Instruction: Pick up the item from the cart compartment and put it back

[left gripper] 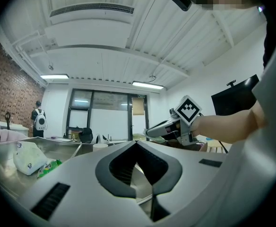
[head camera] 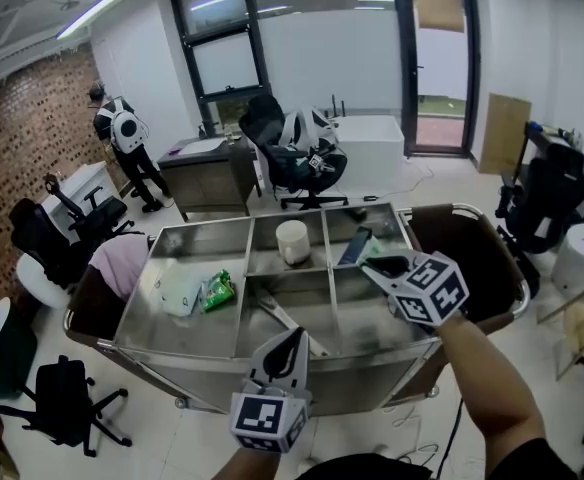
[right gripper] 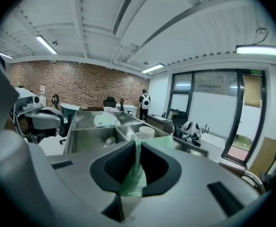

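The steel cart (head camera: 187, 353) has several compartments. My right gripper (head camera: 371, 265) hovers over the back right compartment, shut on a thin pale green packet (right gripper: 134, 174) that stands edge-on between its jaws in the right gripper view. My left gripper (head camera: 291, 340) hangs over the cart's near edge, shut with nothing in it; its jaws meet at the tip (left gripper: 137, 143). A white bag (head camera: 176, 294) and a green packet (head camera: 218, 290) lie in the left compartment. A white cup (head camera: 292, 240) stands in the back middle one.
A dark flat item (head camera: 354, 247) lies in the back right compartment under the right gripper. A metal bar (head camera: 288, 321) slants across the front middle one. Office chairs (head camera: 292, 158), desks and a person with a backpack (head camera: 124, 128) stand beyond the cart.
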`<state>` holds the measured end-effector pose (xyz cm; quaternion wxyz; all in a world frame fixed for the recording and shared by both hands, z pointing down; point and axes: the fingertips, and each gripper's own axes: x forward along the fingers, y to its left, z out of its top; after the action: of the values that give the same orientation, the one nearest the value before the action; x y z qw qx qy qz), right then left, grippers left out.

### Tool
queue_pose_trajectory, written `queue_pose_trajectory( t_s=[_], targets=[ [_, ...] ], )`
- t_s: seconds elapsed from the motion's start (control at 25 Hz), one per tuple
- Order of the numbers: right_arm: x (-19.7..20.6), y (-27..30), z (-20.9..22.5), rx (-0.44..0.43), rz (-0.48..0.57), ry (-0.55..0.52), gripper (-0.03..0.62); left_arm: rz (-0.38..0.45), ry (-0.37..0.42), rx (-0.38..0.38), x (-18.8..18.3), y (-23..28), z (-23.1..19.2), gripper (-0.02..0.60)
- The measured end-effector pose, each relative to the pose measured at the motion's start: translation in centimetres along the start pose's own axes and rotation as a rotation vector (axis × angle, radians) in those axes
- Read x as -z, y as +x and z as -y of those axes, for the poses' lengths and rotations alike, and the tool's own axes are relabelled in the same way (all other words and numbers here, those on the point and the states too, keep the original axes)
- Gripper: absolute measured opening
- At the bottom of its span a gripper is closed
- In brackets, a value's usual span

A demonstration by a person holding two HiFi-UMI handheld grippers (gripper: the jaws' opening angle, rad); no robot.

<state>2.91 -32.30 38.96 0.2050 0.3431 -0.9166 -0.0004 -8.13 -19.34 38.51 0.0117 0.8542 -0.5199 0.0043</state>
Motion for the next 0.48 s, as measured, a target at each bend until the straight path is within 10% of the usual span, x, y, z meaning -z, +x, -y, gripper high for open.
queue_pose_trajectory(
  t_s=[0.48],
  targets=[
    [4.6,6.0,0.4,-0.069,-0.194,0.024,0.054,-0.004,0.001,0.005,0.4,0.1,0.2,-0.002]
  ],
)
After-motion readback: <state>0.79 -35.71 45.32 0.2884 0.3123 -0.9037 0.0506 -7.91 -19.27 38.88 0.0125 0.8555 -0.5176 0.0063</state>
